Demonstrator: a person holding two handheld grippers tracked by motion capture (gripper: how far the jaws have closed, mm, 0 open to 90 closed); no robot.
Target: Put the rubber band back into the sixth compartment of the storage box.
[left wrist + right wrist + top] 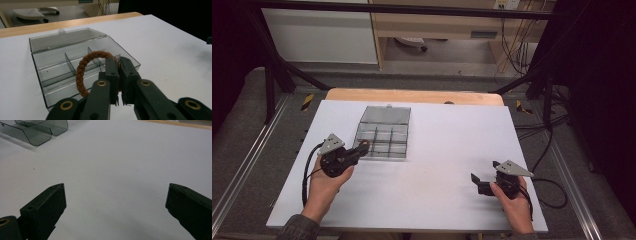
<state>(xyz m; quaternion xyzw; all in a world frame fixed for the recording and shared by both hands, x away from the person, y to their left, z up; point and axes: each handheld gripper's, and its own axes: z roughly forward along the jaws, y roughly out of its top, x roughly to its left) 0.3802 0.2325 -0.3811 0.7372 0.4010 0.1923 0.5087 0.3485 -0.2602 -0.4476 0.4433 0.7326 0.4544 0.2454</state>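
Observation:
A brown braided ring (81, 72) is pinched between the jaws of my left gripper (119, 62), which is shut on its right side and holds it upright. It hangs just in front of the near edge of a clear plastic compartment box (50, 67) whose lid lies open toward the far side. In the high view the left gripper (362, 148) sits at the box's (382, 132) near left corner, the ring (363, 146) at its tip. My right gripper (479, 182) rests low over the white table at the right, its jaws wide apart with nothing between them (115, 205).
The white tabletop (437, 150) spreads between the two grippers. A wooden strip (412, 96) runs along its far edge. A corner of the box (37, 132) shows at the top left of the right gripper view. Black cables trail from both grippers.

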